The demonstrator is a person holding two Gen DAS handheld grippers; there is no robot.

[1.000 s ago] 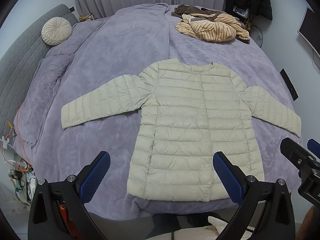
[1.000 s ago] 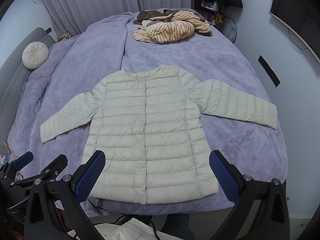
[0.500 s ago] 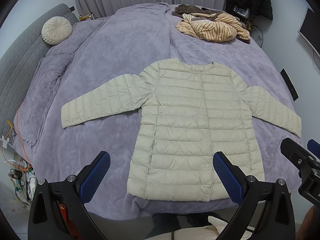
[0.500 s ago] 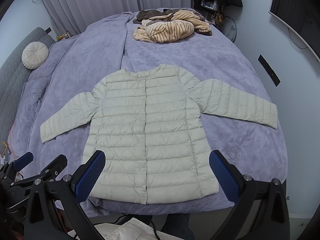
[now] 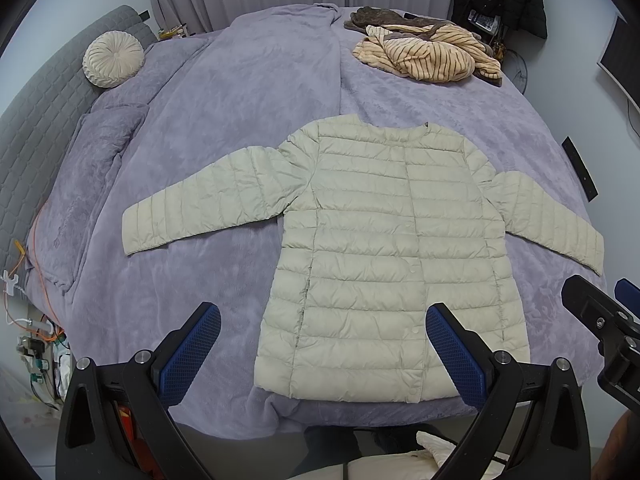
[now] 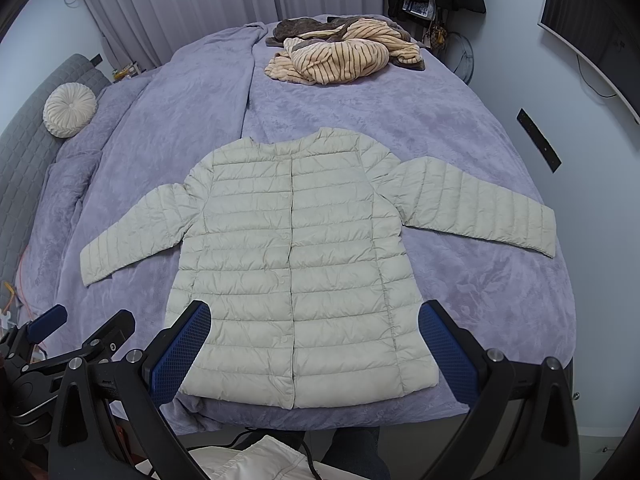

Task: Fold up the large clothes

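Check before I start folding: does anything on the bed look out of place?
Only the striped garment, crumpled in a heap at the far end. The puffer jacket lies flat, front closed, both sleeves spread. Both claws hang open, holding nothing.

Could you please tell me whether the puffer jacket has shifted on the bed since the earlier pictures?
No. The puffer jacket lies flat with its cuffs and hem at the same spots against the round cushion and the bed's near edge.

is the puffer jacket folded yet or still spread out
Spread out, unfolded. The puffer jacket lies flat on the purple blanket, front buttoned, both sleeves stretched sideways, hem uncreased.
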